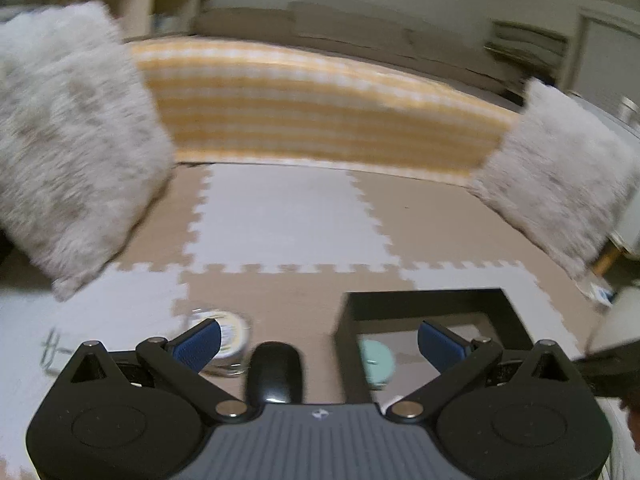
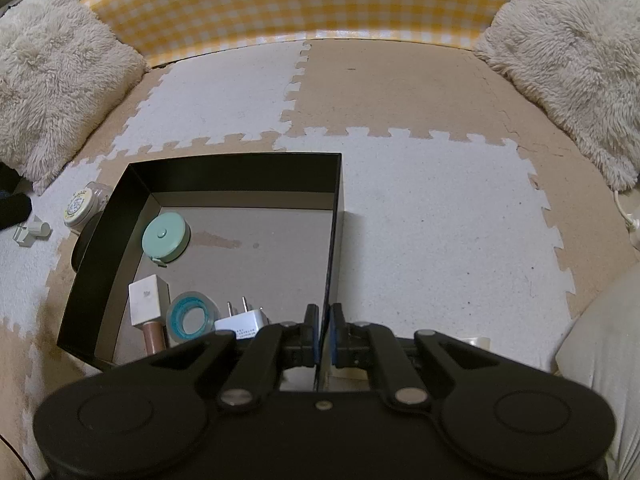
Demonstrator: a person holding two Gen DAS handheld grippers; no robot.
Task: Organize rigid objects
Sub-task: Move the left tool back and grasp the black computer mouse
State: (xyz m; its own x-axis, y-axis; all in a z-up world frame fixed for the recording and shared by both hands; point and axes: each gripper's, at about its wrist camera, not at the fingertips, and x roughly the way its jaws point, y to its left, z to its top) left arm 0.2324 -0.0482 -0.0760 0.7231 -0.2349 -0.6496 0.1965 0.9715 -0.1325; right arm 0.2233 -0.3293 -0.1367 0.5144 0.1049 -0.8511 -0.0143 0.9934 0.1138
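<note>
A black open box (image 2: 236, 170) sits on the foam floor mat. In it lie a mint tape measure (image 2: 164, 238), a white block on a copper-coloured handle (image 2: 145, 300), a roll of clear tape (image 2: 191, 315) and a white plug adapter (image 2: 242, 322). My right gripper (image 2: 324, 330) is shut on the box's right wall. My left gripper (image 1: 318, 340) is open and empty, just above a black computer mouse (image 1: 274, 372) that lies left of the box (image 1: 424, 300). A round tin (image 1: 234, 328) lies beside the mouse; it also shows in the right wrist view (image 2: 80, 208).
A small white plastic piece (image 2: 32, 232) lies on the mat left of the tin. Fluffy cushions (image 2: 52, 80) (image 2: 572, 56) flank a yellow checked bolster (image 2: 296, 0) at the back. The left wrist view is motion-blurred.
</note>
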